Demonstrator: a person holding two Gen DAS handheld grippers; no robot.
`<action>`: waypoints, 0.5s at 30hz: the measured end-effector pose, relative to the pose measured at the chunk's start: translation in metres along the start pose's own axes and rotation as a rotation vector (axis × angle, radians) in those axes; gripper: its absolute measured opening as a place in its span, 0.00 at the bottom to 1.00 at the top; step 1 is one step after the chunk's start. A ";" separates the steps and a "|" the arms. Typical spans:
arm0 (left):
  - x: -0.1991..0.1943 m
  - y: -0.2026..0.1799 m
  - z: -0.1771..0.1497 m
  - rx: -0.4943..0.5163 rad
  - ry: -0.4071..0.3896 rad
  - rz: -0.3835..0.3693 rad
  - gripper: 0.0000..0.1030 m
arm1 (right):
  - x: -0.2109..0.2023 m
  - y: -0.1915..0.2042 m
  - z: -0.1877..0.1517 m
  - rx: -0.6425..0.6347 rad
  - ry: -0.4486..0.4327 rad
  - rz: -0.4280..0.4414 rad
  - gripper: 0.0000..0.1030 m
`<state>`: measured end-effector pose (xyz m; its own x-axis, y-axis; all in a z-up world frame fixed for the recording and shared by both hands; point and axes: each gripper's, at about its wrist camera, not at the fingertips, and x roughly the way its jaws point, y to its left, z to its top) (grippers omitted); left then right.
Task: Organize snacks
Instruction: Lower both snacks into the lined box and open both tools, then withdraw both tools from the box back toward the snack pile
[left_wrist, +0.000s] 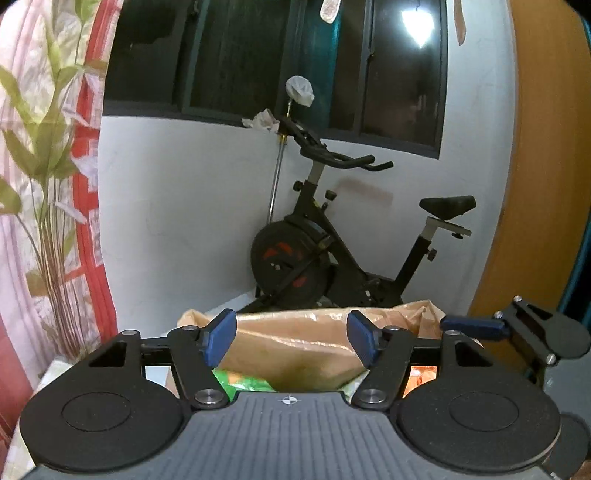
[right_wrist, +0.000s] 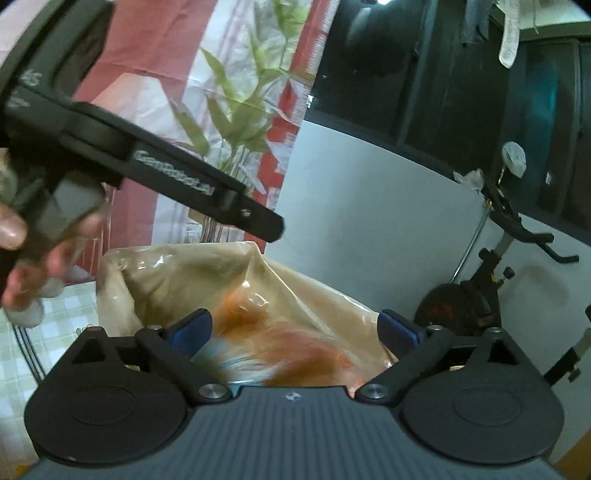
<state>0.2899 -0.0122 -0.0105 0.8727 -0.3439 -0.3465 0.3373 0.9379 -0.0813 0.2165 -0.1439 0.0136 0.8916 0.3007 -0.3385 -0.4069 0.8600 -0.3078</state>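
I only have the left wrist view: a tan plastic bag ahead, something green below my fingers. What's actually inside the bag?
Observer: The right wrist view shows orange packets through the plastic bag.
Operator: Is the right gripper holding any?
Observer: No, the right gripper is open, empty, above the bag.
Operator: What's the bag sitting on?
Observer: A green-and-white checked cloth, to its left.

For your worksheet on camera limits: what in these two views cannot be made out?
- Snacks in the bag: right wrist view, blurred orange shapes behind plastic.
- Green packet: left wrist view, mostly hidden by the left gripper.
- Table: cut off by the right gripper body.
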 end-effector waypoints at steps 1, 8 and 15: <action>-0.004 0.000 -0.003 -0.005 0.005 0.001 0.67 | -0.003 -0.001 -0.001 0.002 -0.002 -0.006 0.95; -0.025 0.011 -0.020 -0.020 0.026 0.047 0.67 | -0.031 -0.022 -0.009 0.191 -0.030 -0.004 0.95; -0.060 0.013 -0.047 -0.005 0.031 0.092 0.67 | -0.072 -0.020 -0.029 0.256 -0.035 -0.036 0.95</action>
<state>0.2256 0.0227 -0.0348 0.8887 -0.2545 -0.3813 0.2543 0.9657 -0.0519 0.1548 -0.1951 0.0186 0.9127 0.2783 -0.2991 -0.3152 0.9455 -0.0821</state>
